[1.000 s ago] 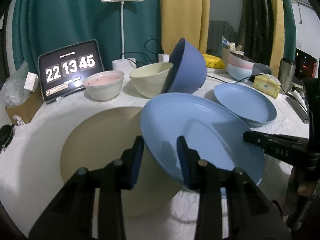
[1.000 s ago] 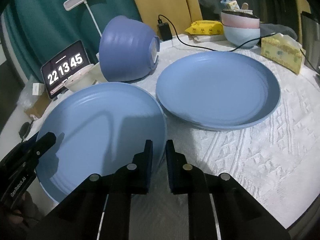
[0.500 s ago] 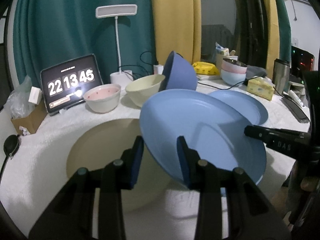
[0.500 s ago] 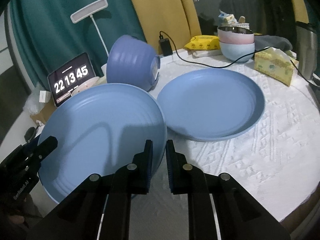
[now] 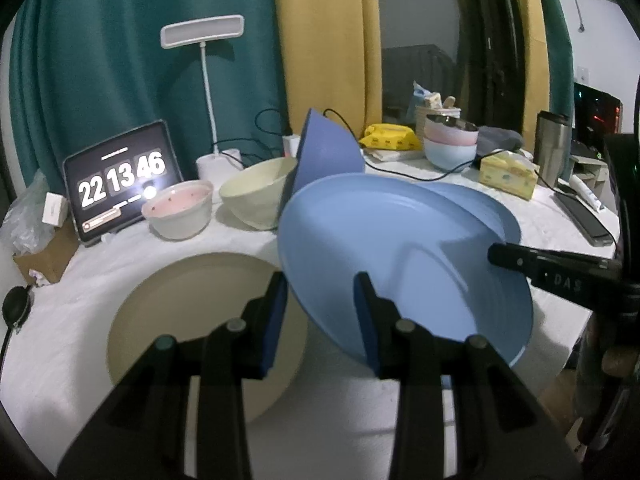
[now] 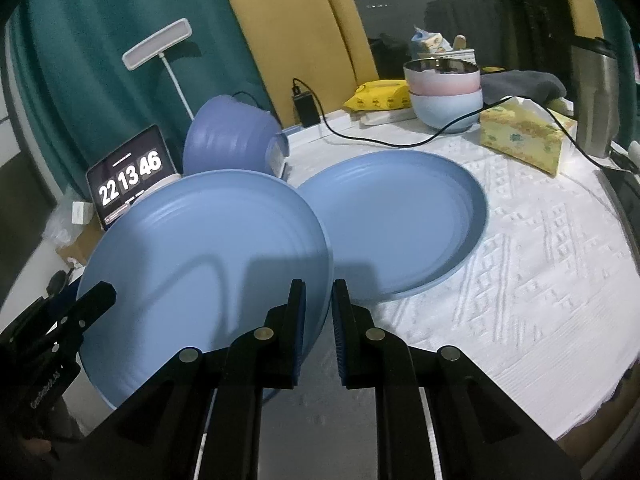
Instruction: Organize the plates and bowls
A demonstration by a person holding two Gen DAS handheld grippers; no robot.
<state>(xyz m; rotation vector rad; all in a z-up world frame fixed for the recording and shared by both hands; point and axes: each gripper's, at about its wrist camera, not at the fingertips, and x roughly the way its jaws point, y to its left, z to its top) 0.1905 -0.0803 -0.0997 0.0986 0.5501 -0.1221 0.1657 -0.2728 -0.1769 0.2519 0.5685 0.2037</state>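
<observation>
A tablet (image 5: 120, 178) showing a clock leans at the counter's (image 6: 540, 280) back edge, beside a white lamp (image 5: 202, 36). Teal curtains (image 5: 100, 60) and yellow curtains (image 5: 324, 40) hang behind. Farther right lie a yellow packet (image 6: 378, 96), a tissue box (image 6: 524, 136), a steel flask (image 5: 552, 148) and a black cable (image 6: 380, 142).

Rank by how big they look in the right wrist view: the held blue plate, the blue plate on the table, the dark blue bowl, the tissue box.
1. Held blue plate and blue plate on the table: alike; the held one is nearer the camera, so unsure.
2. Dark blue bowl.
3. Tissue box.
</observation>
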